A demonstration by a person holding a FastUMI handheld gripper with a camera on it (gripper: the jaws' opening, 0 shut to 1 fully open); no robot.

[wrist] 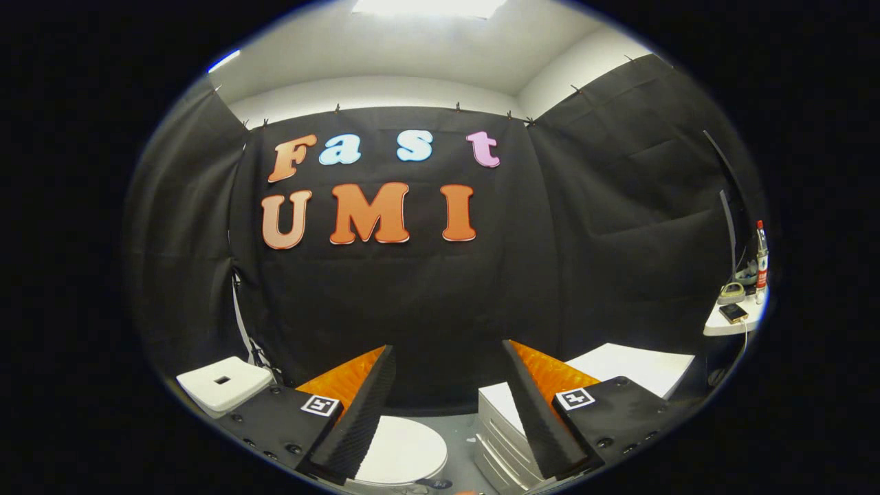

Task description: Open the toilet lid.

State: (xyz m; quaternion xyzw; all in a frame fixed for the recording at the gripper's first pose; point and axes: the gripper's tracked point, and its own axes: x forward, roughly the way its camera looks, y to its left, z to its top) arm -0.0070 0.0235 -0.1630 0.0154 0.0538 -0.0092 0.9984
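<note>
The white toilet lid point(402, 450) lies flat and closed, low down just ahead of my fingers and a little left of the gap between them. Its white tank point(223, 383) stands behind my left finger. My gripper point(448, 354) is held well above the lid, open, with a wide gap and nothing between the ribbed black and orange fingers point(361, 405).
A white drawer cabinet point(505, 430) stands right beside the toilet, partly behind my right finger. Farther right, a white table point(732, 323) carries a bottle point(762, 258), a phone and small items. Black cloth walls close in the back and sides.
</note>
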